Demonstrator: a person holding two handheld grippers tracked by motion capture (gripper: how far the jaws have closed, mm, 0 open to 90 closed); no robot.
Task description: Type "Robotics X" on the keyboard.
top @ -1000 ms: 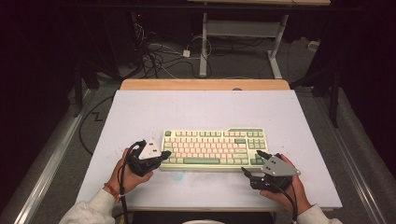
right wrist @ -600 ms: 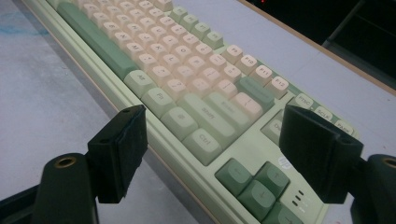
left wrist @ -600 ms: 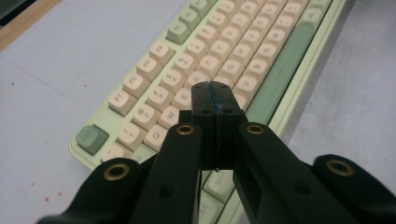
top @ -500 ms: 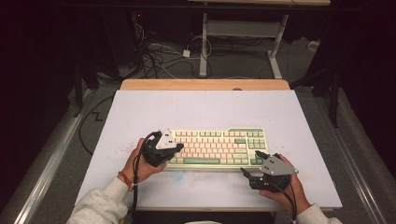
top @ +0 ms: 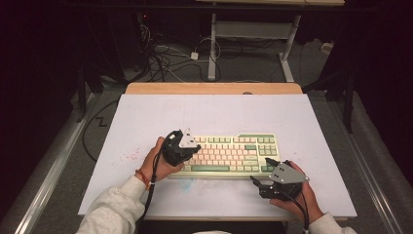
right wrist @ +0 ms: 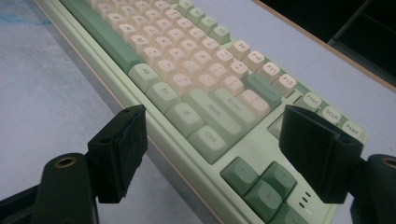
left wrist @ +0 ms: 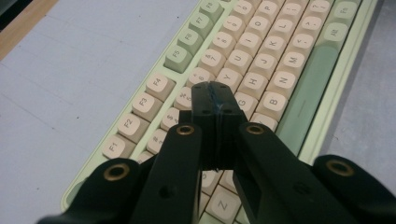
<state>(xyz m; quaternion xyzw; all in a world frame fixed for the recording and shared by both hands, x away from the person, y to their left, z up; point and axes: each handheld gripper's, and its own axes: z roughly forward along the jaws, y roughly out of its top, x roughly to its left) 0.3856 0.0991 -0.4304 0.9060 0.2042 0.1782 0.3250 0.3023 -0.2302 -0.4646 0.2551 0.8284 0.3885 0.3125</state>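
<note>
keyboard [top: 229, 153] left end hidden under left hand-held gripper [top: 187, 146], far keys blurred

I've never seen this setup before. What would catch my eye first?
A pastel green and cream keyboard lies near the front of the white table. The left gripper, jaws shut, hovers over its left keys; the right gripper, jaws open, waits at its right front corner.

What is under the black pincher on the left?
The green and cream keyboard lies under the shut left gripper, whose tips hang over letter keys near the G. The jaws cover the keys right beneath, so touching cannot be told.
</note>
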